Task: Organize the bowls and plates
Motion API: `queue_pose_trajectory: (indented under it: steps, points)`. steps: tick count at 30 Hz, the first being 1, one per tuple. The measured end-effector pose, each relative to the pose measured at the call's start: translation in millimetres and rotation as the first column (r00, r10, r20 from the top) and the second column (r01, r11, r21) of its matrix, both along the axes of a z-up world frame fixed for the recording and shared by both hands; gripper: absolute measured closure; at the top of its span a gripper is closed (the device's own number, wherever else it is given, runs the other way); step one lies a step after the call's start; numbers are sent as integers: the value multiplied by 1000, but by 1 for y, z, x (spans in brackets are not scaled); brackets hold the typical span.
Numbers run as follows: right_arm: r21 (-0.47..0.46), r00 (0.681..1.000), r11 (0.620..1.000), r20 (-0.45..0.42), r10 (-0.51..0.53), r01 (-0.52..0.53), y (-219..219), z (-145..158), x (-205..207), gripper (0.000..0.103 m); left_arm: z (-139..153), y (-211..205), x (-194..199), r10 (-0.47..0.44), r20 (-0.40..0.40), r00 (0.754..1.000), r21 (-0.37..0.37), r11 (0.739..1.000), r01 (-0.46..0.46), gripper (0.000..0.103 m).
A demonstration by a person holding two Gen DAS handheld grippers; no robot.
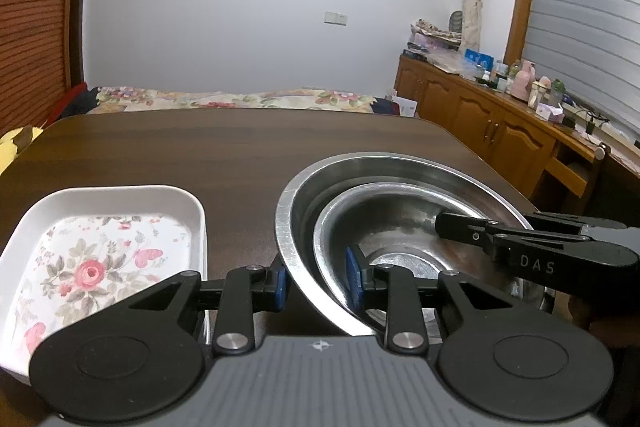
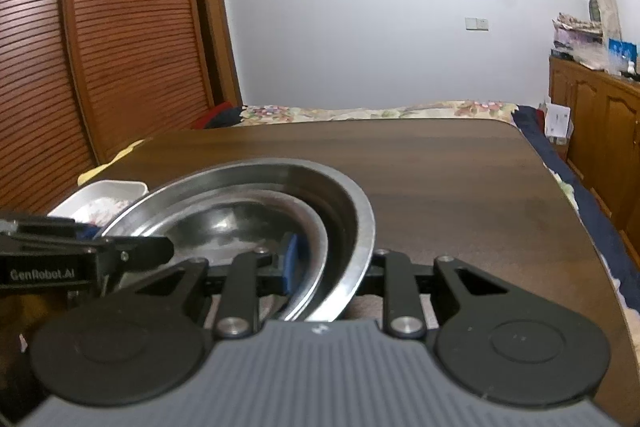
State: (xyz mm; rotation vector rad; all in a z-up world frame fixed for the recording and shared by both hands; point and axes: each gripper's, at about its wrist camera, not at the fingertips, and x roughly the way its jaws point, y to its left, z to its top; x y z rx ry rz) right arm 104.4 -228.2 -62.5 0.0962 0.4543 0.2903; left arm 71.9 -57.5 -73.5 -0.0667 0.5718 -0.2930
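Two steel bowls are nested on the dark wooden table (image 1: 224, 147): the small bowl (image 1: 400, 223) sits inside the large bowl (image 1: 304, 195), shifted toward its near side.

Left gripper (image 1: 320, 287) – jaws parted, blue pads (image 1: 353, 279) on either side of both near rims; one pad is inside the small bowl, the other outside the large one. No clamping contact is evident.

Right gripper (image 2: 332, 267) – likewise parted and straddling the bowls' walls at the opposite side, one pad (image 2: 291, 259) inside; its outer finger is hidden behind the large bowl's rim.

A white rectangular dish (image 1: 120, 211) with floral print rests on the table just left of the bowls, apart from them
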Motion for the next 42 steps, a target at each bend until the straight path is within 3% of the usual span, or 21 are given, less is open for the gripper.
queue_pose_trajectory:
  steps: [10, 25, 42]
  points:
    - [58, 1000, 998, 11, -3, 3, 1, 9, -2, 76, 19, 11, -1, 7, 23, 1000, -24, 1000, -7, 73]
    - [60, 995, 997, 92, 43, -48, 25, 43, -2, 76, 63, 45, -8, 18, 110, 994, -10, 1000, -17, 73]
    - [47, 990, 990, 61, 130, -133, 79, 46, 11, 76, 65, 113, -4, 56, 77, 995, -27, 998, -54, 73]
